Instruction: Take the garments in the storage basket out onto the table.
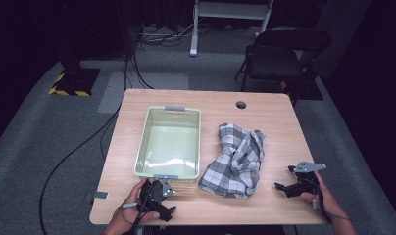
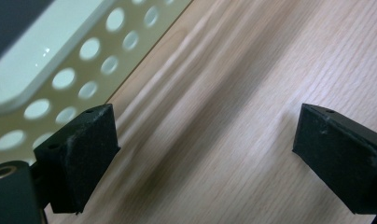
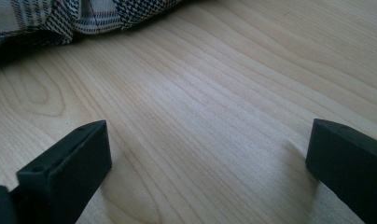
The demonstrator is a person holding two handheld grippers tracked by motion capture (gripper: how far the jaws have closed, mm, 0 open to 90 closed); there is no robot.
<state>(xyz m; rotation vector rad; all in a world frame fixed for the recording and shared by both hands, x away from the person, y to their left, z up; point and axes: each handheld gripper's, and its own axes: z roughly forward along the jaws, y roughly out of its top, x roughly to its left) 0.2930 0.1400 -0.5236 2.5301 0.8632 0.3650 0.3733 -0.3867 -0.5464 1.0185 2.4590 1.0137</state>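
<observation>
1. Cloth (image 1: 235, 159) lay crumpled on the surface (image 1: 264, 110), right of centre, reaching from mid-depth toward the near edge, just beside the basket (image 1: 143, 142) but apart from it.
2. Your left tongs (image 1: 157, 195) rested at the near edge, close against the basket's near wall. Their jaws stood wide apart with nothing between them; the left gripper view showed bare wood and the basket's perforated wall (image 2: 60, 79) beside one jaw.
3. Your right tongs (image 1: 290, 185) sat near the right end of the near edge, a little apart from the cloth. Those jaws were also spread and empty, and the right gripper view showed the cloth's hem (image 3: 60, 18) ahead of them across bare wood.
4. Judging from this layout, the work was getting the cloth into the basket, and no grasp had been made yet.
5. Risks from here, as I judged them:
   - You could have pinched only a thin outer fold, so the bunched cloth would unfurl and drag across the surface.
   - A trailing corner could have caught the basket's rim and hung outside.
   - Your left tongs stood so close to the basket that a quick lift might have knocked or shifted it, since it looked light.
   - Pressing the jaws down hard on the wood could have made them skid off the fabric.
</observation>
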